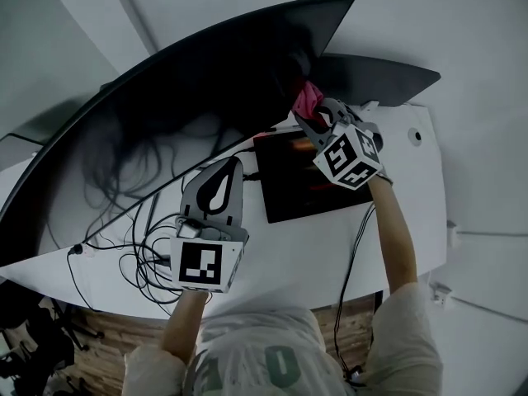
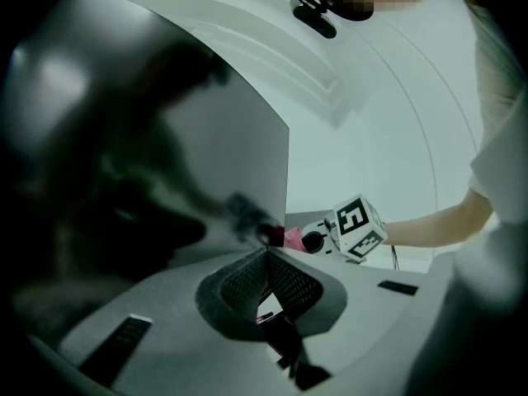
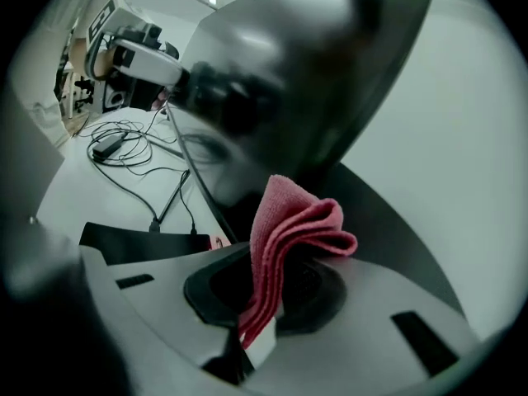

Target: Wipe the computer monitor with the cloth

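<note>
Cloth (image 3: 290, 236), pink and folded, sits clamped in the closed jaws of the right gripper (image 3: 262, 308), raised to the lower right part of the computer monitor (image 1: 206, 81) on a white desk (image 1: 412, 192); contact with the screen cannot be confirmed. The left gripper (image 2: 268, 258) hovers over the desk, jaws together and empty. Wiping looks barely begun; the next move calls for pressing the cloth flat and sweeping left.

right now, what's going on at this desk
A person holds a gripper in each hand. The right gripper is shut on a pink cloth, held at the right end of the dark monitor; whether it touches the screen is unclear. The left gripper is shut with nothing in it, hanging above the white desk in front of the monitor.
</note>
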Demonstrator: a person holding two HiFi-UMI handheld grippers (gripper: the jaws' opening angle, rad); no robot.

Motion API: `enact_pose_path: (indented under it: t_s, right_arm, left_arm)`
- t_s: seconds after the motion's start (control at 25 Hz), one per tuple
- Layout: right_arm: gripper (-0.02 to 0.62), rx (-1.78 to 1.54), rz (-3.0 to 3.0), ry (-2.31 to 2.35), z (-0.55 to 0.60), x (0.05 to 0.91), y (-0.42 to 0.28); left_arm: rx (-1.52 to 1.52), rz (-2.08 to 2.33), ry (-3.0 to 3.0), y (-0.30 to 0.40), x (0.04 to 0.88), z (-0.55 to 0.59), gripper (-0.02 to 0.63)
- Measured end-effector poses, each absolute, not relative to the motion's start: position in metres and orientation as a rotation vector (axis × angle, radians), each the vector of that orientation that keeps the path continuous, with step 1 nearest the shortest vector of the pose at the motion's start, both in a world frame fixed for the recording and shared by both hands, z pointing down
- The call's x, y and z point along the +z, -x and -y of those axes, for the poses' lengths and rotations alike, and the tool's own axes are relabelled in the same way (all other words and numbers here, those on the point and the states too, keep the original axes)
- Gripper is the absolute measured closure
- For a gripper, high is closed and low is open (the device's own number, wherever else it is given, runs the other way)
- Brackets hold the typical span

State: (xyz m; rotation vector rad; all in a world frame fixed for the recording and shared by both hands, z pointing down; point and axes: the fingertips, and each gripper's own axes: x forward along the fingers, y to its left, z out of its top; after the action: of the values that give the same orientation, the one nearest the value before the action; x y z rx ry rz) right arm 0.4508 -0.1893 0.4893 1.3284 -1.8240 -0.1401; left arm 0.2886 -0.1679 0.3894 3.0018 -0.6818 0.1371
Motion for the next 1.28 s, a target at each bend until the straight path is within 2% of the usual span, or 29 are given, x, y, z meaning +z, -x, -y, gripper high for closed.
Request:
enact_pose_path:
  t_s: [0.32,0.56,0.76,0.92,1.04,1.28]
  right_arm:
    - [0.548,0.025,1.877,-1.247,0.183,0.565,-0.441]
    - [0.548,0.059,1.911,-1.221,0.180,0.580,-0.429]
    - [0.548,0.084,1.899,-1.299,0.175,0.569,-0.432]
    - [0.548,0.074,1.911,-1.483,0.164,0.526,-0.432]
    - [0.548,-0.012,1.966,-1.707,0.155,0.456,-0.414]
    - [0.548,-0.414,2.063,-1.928,0.131,0.303,-0.310]
  left_arm:
    - [0.170,0.654,-2.997,-0.298,0.402,0.169,0.591]
    - [0.222,0.674,-2.985,-0.292,0.411,0.171,0.591]
    - [0.151,0.706,-2.990,-0.284,0.392,0.173,0.591]
    - [0.089,0.744,-3.006,-0.268,0.374,0.169,0.591]
    - [0.027,0.776,-3.014,-0.255,0.357,0.164,0.591]
    - [-0.116,0.854,-3.021,-0.211,0.315,0.147,0.591]
